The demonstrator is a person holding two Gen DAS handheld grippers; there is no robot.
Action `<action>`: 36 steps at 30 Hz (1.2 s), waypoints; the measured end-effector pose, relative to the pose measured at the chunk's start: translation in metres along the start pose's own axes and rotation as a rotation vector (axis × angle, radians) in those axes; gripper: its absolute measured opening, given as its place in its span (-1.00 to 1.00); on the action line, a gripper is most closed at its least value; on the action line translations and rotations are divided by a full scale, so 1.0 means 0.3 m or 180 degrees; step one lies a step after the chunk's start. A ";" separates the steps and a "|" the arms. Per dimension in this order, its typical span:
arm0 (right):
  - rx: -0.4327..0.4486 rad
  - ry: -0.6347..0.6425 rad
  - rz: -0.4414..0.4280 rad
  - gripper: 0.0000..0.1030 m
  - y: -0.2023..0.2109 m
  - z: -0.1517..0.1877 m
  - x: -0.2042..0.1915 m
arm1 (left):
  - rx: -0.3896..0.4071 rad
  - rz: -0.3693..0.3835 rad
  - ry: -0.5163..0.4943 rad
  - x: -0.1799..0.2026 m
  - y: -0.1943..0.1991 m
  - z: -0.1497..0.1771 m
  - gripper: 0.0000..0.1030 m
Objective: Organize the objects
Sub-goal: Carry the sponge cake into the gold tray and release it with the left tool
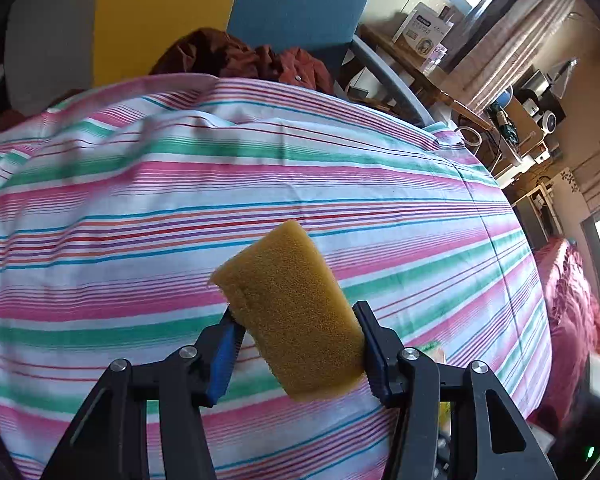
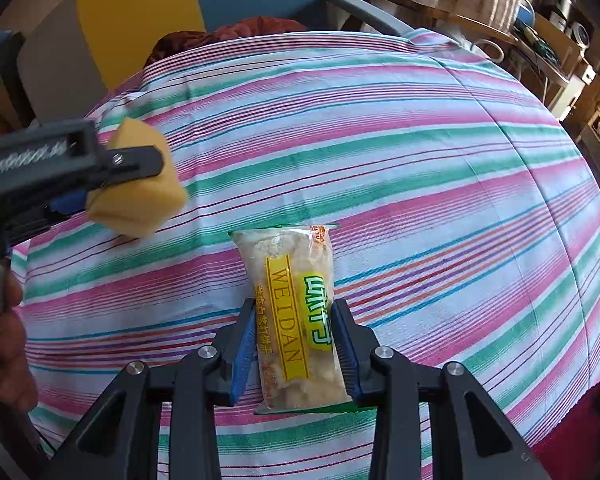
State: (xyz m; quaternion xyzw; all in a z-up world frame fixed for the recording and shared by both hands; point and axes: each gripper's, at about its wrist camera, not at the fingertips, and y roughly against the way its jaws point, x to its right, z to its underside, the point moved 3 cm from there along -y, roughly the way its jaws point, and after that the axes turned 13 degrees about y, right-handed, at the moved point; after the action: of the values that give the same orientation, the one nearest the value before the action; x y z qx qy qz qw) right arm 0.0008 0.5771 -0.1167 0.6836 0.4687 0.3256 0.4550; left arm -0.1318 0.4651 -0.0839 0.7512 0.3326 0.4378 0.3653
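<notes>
Left wrist view gives me the left gripper (image 1: pixel 298 322) clenched on a yellow sponge (image 1: pixel 290 312), tilted, lifted off the striped sheet (image 1: pixel 140 208); only this view shows the red bedding (image 1: pixel 572 300) at right and a box (image 1: pixel 422 28) on a wooden shelf (image 1: pixel 420 66) behind. Right wrist view gives me what the left misses: the right gripper (image 2: pixel 294 338) clamped on a snack pack (image 2: pixel 296 316), clear wrap with a yellow "WEIDAN" label, lying lengthwise between the jaws and pointing away from me. Same view catches the left gripper (image 2: pixel 124 164) from the side, sponge (image 2: pixel 140 184) sticking out past its jaws, above the sheet (image 2: pixel 420 160) and well left of the pack, plus a hand (image 2: pixel 8 344) on its handle at far left. The sheet is pink, green and white stripes, wrinkled at the far edge; I can't tell what is under it. Behind: yellow and blue panels, a rust-red cloth (image 1: pixel 240 56), cluttered shelves, bright window. Both grippers pitch steeply down toward the sheet.
</notes>
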 end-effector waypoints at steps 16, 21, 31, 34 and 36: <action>0.0177 0.1068 -0.0185 -0.29 -0.050 -0.030 -0.249 | 0.0613 -0.0526 -0.0552 -0.290 0.344 0.412 0.07; 0.0129 0.1125 -0.0170 -0.29 -0.057 -0.019 -0.267 | 0.0508 -0.0563 -0.0696 -0.283 0.305 0.490 0.07; 0.0131 0.1182 -0.0102 -0.29 -0.068 -0.019 -0.264 | 0.0364 -0.0419 -0.0438 -0.337 0.252 0.476 0.08; 0.0136 0.1277 -0.0107 -0.29 -0.069 -0.013 -0.275 | 0.0368 -0.0401 -0.0407 -0.342 0.251 0.478 0.08; 0.0139 0.1324 -0.0137 -0.29 -0.069 -0.008 -0.284 | 0.0389 -0.0414 -0.0425 -0.335 0.251 0.483 0.08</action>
State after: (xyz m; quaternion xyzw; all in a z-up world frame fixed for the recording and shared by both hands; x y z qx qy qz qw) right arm -0.0382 0.5011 -0.1367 0.6011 0.5740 0.4397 0.3404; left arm -0.0274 0.3070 -0.1131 0.7764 0.3817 0.3410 0.3678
